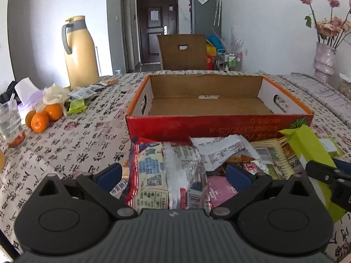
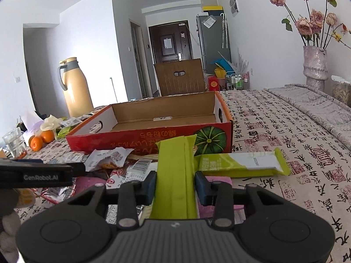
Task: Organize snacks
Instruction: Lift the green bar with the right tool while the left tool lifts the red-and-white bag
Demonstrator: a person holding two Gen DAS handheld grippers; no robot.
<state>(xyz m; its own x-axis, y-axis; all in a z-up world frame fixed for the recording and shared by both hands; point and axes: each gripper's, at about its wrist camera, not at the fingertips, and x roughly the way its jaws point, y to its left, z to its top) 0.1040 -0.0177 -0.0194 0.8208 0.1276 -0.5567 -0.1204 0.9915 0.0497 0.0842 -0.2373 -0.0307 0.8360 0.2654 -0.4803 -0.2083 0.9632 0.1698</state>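
An open red cardboard box (image 1: pixel 219 127) (image 2: pixel 149 140) stands empty on the patterned tablecloth. In front of it lies a heap of snack packets. My left gripper (image 1: pixel 174 173) is open, its blue pads wide apart on either side of a blue, white and red packet (image 1: pixel 166 175) and clear of its edges. My right gripper (image 2: pixel 175 185) is shut on a long green snack bar (image 2: pixel 175 171) (image 1: pixel 307 149) that points toward the box. A second green bar (image 2: pixel 241 164) lies flat just right of it. A white crinkled packet (image 2: pixel 109 160) (image 1: pixel 221 151) tops the heap.
At the left stand a yellow thermos jug (image 1: pixel 81 52), oranges (image 1: pixel 43 118), a glass (image 1: pixel 11 122) and several small packets (image 1: pixel 76 106). A vase of dried roses (image 1: pixel 324 59) is at the far right. A wooden chair (image 1: pixel 182 52) stands behind the box.
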